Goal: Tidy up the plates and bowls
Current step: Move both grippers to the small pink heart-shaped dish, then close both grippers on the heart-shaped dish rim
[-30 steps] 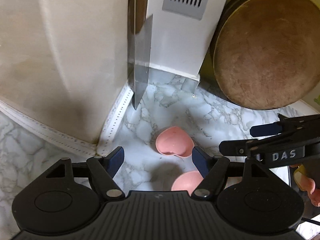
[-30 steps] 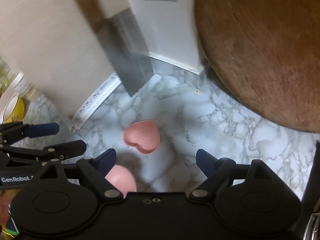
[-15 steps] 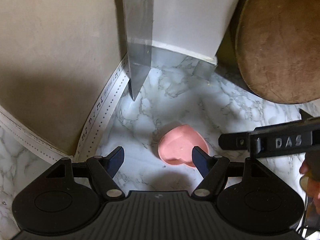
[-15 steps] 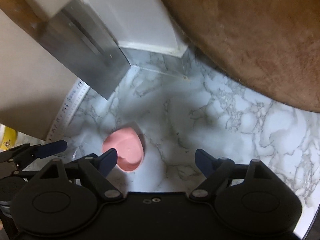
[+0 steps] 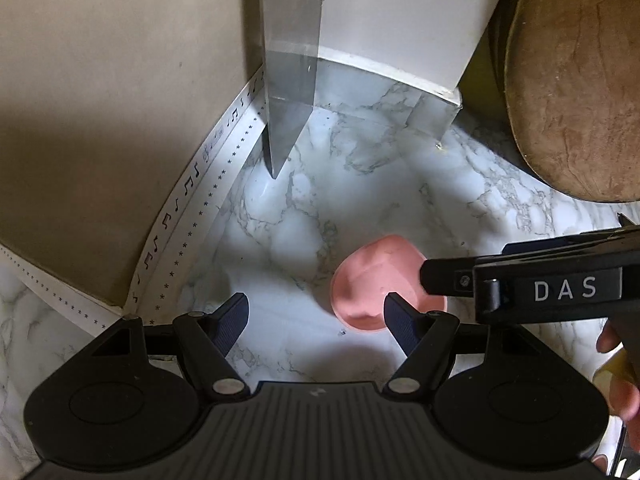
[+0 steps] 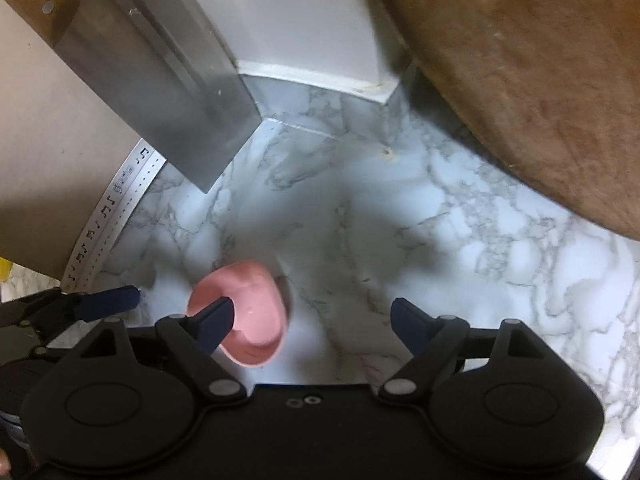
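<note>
Two open tools crowded around one small pink heart-shaped bowl on the marble counter

The small pink heart-shaped bowl lies on the white marble counter, partly hidden by one finger of each tool. The left tool and right tool are both spread apart and empty. A collision between them, or the bowl being pushed aside, can be feared.

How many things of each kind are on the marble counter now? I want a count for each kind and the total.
Pink heart-shaped bowl: 1
Round wooden board: 1
Cleaver: 1
Total: 3
</note>
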A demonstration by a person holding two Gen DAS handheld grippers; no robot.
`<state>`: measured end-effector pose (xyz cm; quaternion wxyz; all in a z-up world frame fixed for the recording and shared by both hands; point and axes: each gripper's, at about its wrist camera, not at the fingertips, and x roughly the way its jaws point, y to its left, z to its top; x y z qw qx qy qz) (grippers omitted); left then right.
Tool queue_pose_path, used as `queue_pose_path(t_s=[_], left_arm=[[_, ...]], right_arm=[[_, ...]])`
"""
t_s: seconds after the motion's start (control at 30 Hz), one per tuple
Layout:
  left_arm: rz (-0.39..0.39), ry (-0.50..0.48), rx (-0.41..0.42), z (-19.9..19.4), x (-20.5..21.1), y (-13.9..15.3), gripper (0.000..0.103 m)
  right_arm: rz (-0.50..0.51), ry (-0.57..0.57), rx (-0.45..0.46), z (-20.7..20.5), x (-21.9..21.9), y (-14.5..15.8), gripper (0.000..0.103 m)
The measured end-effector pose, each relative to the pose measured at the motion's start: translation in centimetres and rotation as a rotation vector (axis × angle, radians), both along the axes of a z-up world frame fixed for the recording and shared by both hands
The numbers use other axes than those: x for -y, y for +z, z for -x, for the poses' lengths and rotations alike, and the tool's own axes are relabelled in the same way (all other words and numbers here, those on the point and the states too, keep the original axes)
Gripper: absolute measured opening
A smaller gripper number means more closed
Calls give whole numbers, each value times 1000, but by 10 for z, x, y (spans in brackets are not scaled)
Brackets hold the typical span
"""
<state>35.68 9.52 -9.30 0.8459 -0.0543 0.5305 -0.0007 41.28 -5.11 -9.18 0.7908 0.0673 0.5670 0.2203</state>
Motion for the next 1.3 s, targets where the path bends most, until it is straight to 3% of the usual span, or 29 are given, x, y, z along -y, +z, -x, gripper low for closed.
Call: queue_pose_path(t_s=[0.17, 0.27, 0.37, 0.43, 0.5, 0.67, 0.93, 1.3], left_arm=[[12, 15, -4, -3, -1, -7, 74], [18, 12, -5, -3, -1, -10, 74], [18, 15, -12, -5, 0, -13, 74], [17, 6, -10, -6, 2, -13, 73], [29, 2, -13, -6, 3, -13, 73], [33, -7, -10, -6, 6, -13, 45], [55, -28, -2, -5, 10, -14, 19], [63, -24, 0, -5, 7, -11, 15]], right_arm=[[-72, 10, -38, -6, -2, -8, 84], [-76, 15, -52, -8, -5, -11, 76], [-92, 12, -81, -10, -5, -15, 66], [-88, 11, -84, -10, -6, -17, 52], [-69, 12, -71, -9, -7, -18, 47], [-51, 28, -64, -7, -9, -21, 31], [-31, 48, -46, -4, -11, -17, 23], [27, 89, -16, 1, -13, -17, 13]])
